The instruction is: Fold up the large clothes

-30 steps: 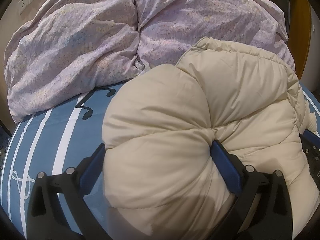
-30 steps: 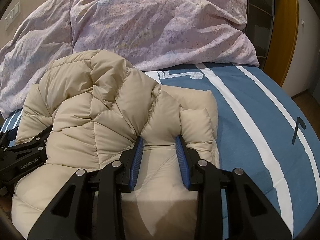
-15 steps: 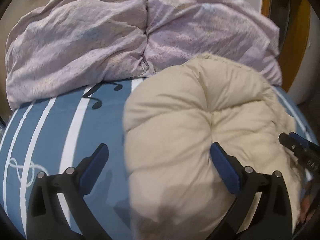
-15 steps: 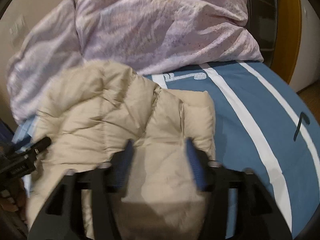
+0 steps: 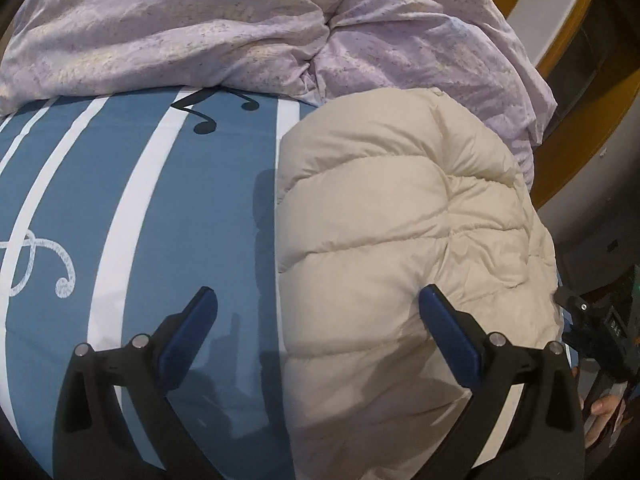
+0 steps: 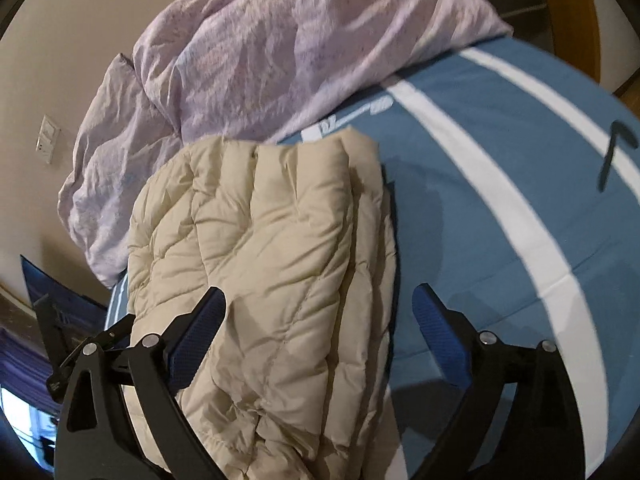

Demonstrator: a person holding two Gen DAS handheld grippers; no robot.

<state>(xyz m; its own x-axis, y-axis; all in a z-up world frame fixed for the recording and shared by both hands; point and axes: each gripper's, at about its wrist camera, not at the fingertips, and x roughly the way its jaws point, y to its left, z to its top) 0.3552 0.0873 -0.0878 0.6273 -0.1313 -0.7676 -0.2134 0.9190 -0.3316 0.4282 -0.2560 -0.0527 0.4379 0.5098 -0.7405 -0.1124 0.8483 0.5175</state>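
A beige puffer jacket (image 5: 396,240) lies folded into a thick bundle on the blue striped bed cover (image 5: 168,208). It also shows in the right wrist view (image 6: 260,248). My left gripper (image 5: 316,312) is open and empty, raised above the jacket's left edge. My right gripper (image 6: 318,312) is open and empty, raised above the jacket's right edge. The right gripper's body (image 5: 600,328) shows at the right edge of the left wrist view. Part of the left gripper (image 6: 80,344) shows at the lower left of the right wrist view.
A crumpled lilac duvet (image 5: 240,28) is heaped at the far side of the bed, just behind the jacket; it also shows in the right wrist view (image 6: 280,56). Wooden door frame (image 5: 580,136) stands to the right. A wall switch (image 6: 48,140) is on the left wall.
Both grippers let go of the jacket and pulled back and up. The right gripper opened wide. The jacket dropped flatter onto the bed.
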